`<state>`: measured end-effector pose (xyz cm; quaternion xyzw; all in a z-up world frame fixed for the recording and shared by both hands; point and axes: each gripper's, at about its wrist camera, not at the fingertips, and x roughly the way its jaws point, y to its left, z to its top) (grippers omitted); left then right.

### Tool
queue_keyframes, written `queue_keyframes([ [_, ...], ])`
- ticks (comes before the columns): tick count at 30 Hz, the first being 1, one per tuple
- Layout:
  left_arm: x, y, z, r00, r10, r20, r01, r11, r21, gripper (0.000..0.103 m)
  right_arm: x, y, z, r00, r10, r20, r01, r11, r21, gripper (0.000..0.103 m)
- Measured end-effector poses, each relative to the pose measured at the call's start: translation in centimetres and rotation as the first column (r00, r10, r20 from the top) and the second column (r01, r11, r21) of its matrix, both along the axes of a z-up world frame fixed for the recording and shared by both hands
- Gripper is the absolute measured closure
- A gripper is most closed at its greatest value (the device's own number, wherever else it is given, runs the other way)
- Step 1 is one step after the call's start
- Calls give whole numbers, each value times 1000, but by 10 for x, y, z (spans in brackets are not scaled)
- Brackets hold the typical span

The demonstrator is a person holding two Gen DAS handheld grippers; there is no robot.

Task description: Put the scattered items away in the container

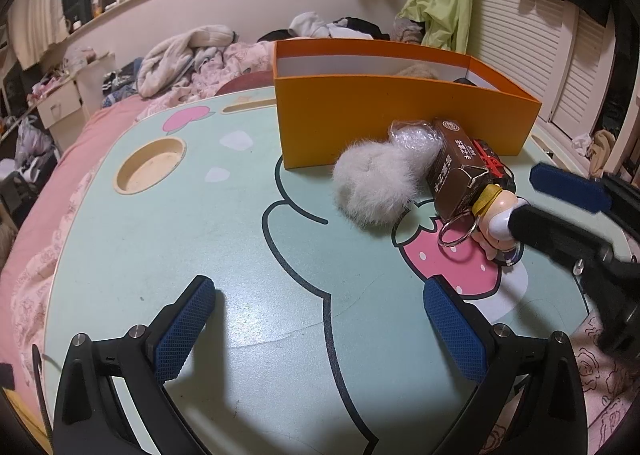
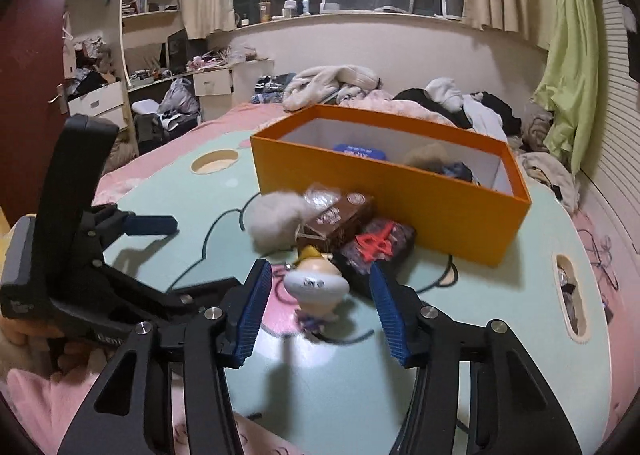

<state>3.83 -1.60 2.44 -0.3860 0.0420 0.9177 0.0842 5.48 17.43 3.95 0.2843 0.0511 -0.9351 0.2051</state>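
Note:
An orange box [image 1: 400, 115] [image 2: 384, 199] stands on the mint-green table and holds several items. In front of it lie a white fluffy pom-pom [image 1: 372, 183] [image 2: 276, 221], a brown carton [image 1: 460, 171] [image 2: 340, 221], a dark packet with red print [image 2: 378, 247] and a small figurine keychain [image 1: 496, 219] [image 2: 318, 289]. My right gripper [image 2: 318, 311] is open with its jaws on either side of the figurine; it also shows in the left wrist view [image 1: 544, 199]. My left gripper [image 1: 320, 331] is open and empty over the table, left of the items.
The table [image 1: 180, 239] has a round cup recess [image 1: 150, 165] and a slot [image 2: 570, 297] at the right side. It rests on a pink bed with piled clothes [image 2: 332, 85] behind the box. A green cloth [image 2: 568, 67] hangs at right.

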Motion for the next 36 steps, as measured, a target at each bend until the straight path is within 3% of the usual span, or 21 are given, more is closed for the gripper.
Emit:
queue_keyframes([
  [3,-2,4,10,999,-21,25,21,1000,0,0,-11,15,14,1000,-28,7,29,998,-61,50],
  [8,-5,-3,38,999,-40,-19,41,997,69,1,-56,42,68,996,-85,18,87,991,-107,50],
  [12,-26,0,46,999,-50,-20,51,997,64,23,-106,62,96,982,-17,186,47,986,-161,48],
  [15,-35,4,42,998,-64,-5,64,995,79,31,-146,77,101,925,144,351,-28,949,-314,48],
  [20,-40,4,38,995,-95,3,93,984,150,45,-185,79,87,832,224,508,-41,938,-345,48],
  [24,-47,4,34,994,-110,15,106,979,173,54,-211,64,66,692,329,643,-82,920,-383,48],
  [29,-58,12,26,989,-141,48,130,975,177,62,-226,20,34,569,335,751,-177,942,-287,60],
  [36,-60,12,23,985,-169,43,156,965,213,62,-236,-11,9,489,223,843,-241,964,-116,68],
])
